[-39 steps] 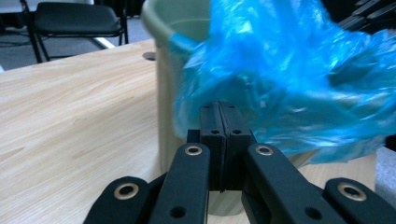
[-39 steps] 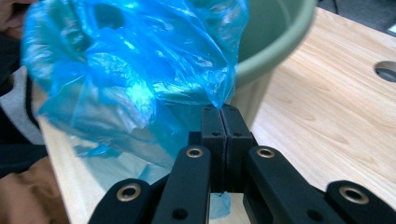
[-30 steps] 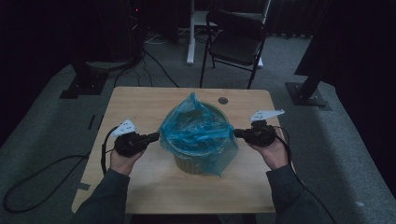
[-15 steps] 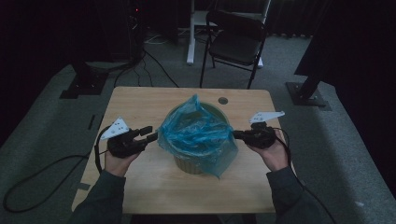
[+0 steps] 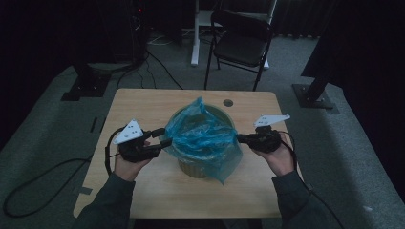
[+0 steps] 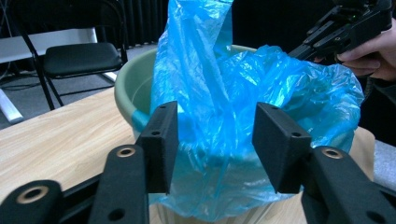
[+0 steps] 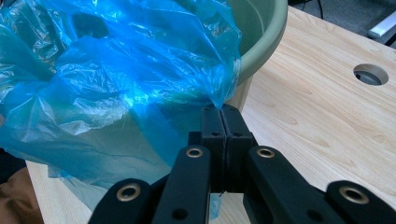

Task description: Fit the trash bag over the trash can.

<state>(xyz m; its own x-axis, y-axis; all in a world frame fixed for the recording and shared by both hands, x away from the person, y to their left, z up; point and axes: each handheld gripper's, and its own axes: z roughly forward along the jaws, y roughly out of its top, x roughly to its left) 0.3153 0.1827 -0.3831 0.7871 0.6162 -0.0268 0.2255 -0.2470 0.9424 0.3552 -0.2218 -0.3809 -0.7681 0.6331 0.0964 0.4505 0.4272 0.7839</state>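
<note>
Lining a pale green round plastic bin (image 5: 224, 117) standing mid-table on the light wooden tabletop (image 5: 143, 102), a crinkled blue plastic bag (image 5: 203, 138) is being draped over its rim. Right gripper (image 7: 223, 112) is pinching the bag's edge with jaws closed. Left gripper (image 6: 212, 140), jaws just opening wide and holding nothing, is likely needing a fresh hold on the near rim film.

Crumpled translucent blue plastic bag (image 5: 203, 138) draped in and over upright pale green bin (image 6: 133, 86), mid-table.

Right gripper (image 7: 222, 108): jaws pressed together, blue bag (image 7: 107, 79) edge pinched.
Bag: draped over green bin (image 7: 261, 32).
Table (image 7: 322, 116): 1 round hole (image 7: 371, 74), far right.
</note>
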